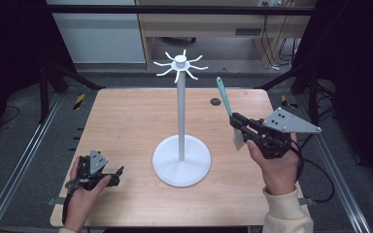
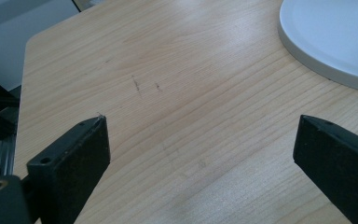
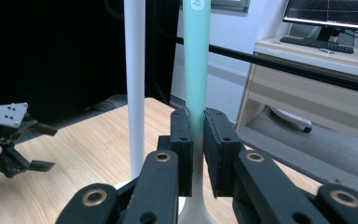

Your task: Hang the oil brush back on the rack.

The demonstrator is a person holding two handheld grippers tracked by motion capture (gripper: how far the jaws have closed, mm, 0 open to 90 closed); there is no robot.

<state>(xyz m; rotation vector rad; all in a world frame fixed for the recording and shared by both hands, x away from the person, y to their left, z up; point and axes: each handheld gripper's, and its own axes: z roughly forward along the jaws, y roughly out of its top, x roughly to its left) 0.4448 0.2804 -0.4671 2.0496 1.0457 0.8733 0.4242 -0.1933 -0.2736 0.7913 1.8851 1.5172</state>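
Gripping a teal-handled spatula [image 1: 225, 99] at right of centre in the high view, the right gripper [image 1: 238, 127] has its jaws closed on the handle low down, so the free end points up toward the hooks of the white rack [image 1: 180, 65], probably for hanging. The left gripper [image 1: 114, 175] rests at lower left on the counter [image 1: 126, 116], jaws open and empty, clear of the rack's base.
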